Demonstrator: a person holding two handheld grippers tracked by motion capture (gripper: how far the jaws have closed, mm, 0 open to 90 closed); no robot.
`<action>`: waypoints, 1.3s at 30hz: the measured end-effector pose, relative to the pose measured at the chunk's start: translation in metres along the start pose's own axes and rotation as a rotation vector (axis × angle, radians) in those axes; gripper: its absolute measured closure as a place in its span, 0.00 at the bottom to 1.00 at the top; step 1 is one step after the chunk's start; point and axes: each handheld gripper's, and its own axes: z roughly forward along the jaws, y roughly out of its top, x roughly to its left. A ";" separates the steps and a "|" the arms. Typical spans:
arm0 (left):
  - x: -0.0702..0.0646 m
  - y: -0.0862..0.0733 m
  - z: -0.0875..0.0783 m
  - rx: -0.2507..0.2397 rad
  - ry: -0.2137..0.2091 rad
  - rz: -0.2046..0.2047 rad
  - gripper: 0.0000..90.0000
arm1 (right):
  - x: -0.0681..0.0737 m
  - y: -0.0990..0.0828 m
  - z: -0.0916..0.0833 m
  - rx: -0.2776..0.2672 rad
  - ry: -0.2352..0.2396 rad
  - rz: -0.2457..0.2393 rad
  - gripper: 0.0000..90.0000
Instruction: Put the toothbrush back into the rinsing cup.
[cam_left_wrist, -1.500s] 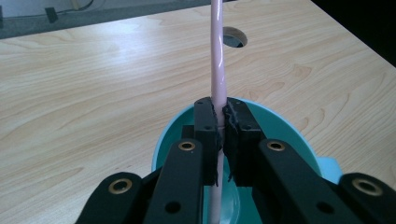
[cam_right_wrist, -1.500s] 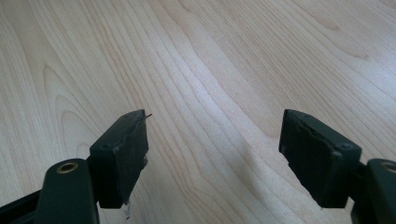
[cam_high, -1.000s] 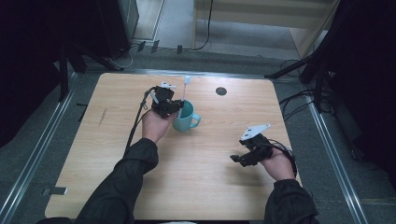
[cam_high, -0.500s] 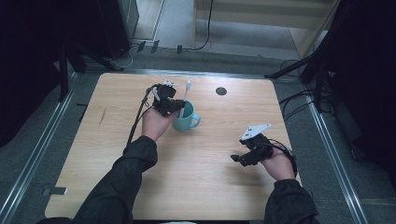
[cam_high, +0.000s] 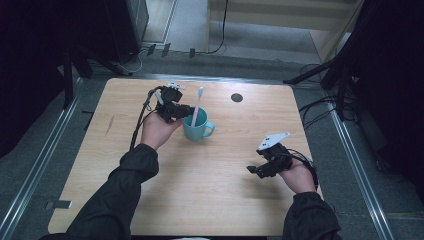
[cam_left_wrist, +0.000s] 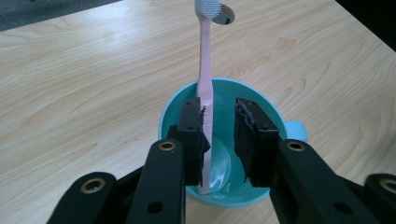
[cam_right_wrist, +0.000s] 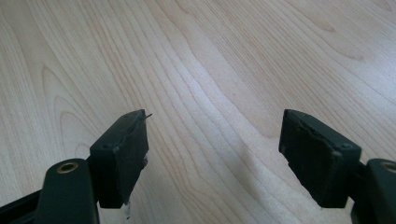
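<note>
Item one: a pale pink plastic toothbrush with a white bristle head (cam_left_wrist: 204, 79), which stands near upright in a teal ceramic mug with a side handle (cam_high: 199, 125), its handle end down on the mug's floor and its head risen well above the rim. In the high view the toothbrush (cam_high: 196, 106) leans slightly toward the far edge of the table. The mug (cam_left_wrist: 271, 106) sits on the far-left part of the light wood-grain tabletop (cam_high: 215, 190), its handle turned toward your right. Item two: your left gripper (cam_left_wrist: 218, 133), held over the mug's mouth from the near-left side. Its jaws are part-open; the toothbrush shaft lies against the inner face of the jaw seen on the left in the left gripper view, while the other jaw stands clear of it with a gap between, so the shaft is touched on one side and not clamped. In the high view that gripper (cam_high: 186, 108) is just beside the mug's rim, with your left hand (cam_high: 156, 131) behind it. Item three: your right gripper (cam_right_wrist: 215, 154), low over bare wood at the near-right of the table, well apart from the mug, jaws spread wide with nothing between them. It appears in the high view (cam_high: 254, 169) with its grey three-cornered plate on top. Item four: a small dark round hole (cam_high: 237, 98) in the tabletop near the far edge, beyond the mug.
</note>
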 end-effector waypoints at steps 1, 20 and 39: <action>0.001 0.000 -0.002 0.006 -0.007 -0.002 0.78 | 0.000 0.000 0.000 0.000 0.000 0.001 0.27; 0.014 -0.020 -0.032 0.065 -0.021 -0.001 0.62 | 0.001 0.000 0.002 0.008 0.007 -0.006 0.27; 0.031 -0.061 -0.043 0.118 -0.022 -0.033 0.55 | 0.001 0.003 0.005 0.017 0.013 -0.010 0.27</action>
